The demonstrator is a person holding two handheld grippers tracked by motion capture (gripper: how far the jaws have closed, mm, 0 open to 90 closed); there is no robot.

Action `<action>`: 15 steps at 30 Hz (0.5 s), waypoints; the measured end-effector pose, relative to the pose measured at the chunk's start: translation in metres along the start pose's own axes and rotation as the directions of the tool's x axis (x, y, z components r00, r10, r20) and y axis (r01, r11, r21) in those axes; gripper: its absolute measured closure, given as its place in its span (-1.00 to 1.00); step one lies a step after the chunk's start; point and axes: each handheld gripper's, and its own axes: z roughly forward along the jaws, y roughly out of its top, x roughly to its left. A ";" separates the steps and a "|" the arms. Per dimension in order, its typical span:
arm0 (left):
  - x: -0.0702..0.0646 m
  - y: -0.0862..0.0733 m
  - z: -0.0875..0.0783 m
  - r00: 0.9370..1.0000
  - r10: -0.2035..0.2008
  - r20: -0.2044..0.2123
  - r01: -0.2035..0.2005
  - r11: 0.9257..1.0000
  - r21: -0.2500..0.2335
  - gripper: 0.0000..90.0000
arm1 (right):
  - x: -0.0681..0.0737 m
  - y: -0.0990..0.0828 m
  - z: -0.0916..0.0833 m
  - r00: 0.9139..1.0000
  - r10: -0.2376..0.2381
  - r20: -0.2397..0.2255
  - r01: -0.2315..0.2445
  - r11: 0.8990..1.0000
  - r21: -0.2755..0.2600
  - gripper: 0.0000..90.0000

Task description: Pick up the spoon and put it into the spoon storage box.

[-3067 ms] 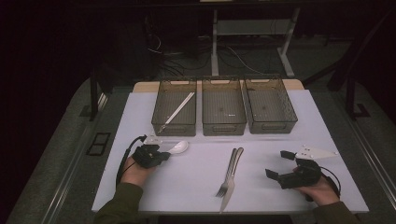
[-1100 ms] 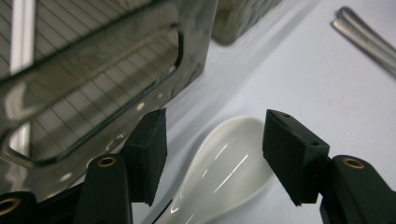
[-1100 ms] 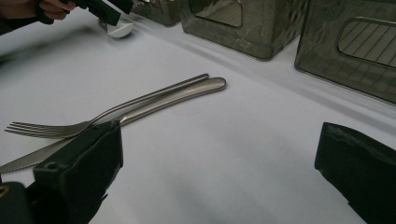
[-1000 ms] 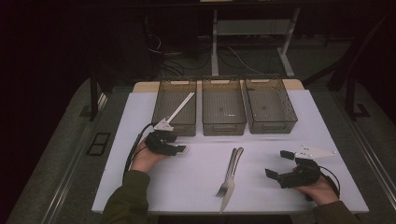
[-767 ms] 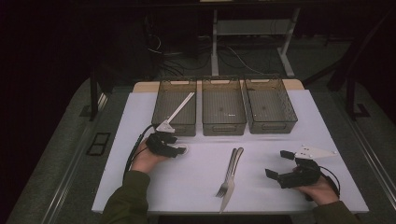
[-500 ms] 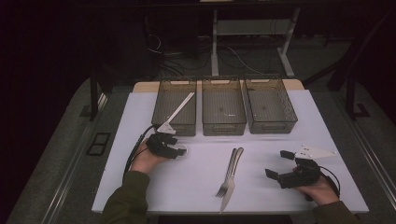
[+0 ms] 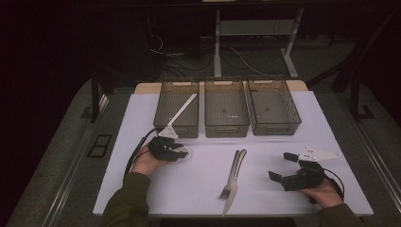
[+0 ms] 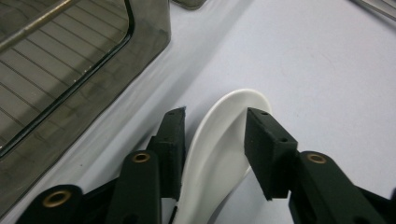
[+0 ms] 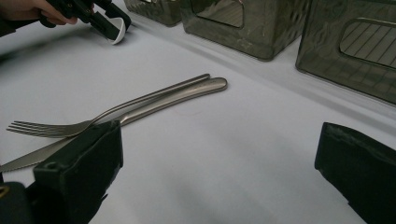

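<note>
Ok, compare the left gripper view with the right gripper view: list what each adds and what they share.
Left gripper view: the left gripper close up, its jaws having just been closing onto the white spoon; a metal handle inside a bin. Right gripper view: fork and knife side by side, beyond the right gripper with open jaws. Shared: spoon, left gripper, bins, white table.

From above, my left gripper (image 7: 176, 150) covers most of the white spoon (image 7: 183, 153). In my left gripper view the spoon's handle runs off the bottom edge, and I can't tell whether both pads press it. The knife (image 9: 28, 156) tip is cut off at left
</note>
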 end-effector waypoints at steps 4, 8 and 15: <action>-0.001 -0.001 -0.003 1.000 0.013 -0.006 -0.013 1.000 0.011 0.46 | 0.000 0.000 0.000 1.000 0.000 0.000 0.000 1.000 0.000 -0.98; -0.002 -0.001 -0.005 0.999 0.030 -0.012 -0.030 0.999 0.015 0.60 | 0.000 0.000 0.000 1.000 -0.001 0.000 0.001 1.000 0.001 -0.98; -0.002 0.000 -0.012 0.999 0.045 0.009 -0.045 0.999 -0.002 0.84 | 0.000 0.000 0.000 1.000 -0.001 0.000 0.001 1.000 0.001 -0.98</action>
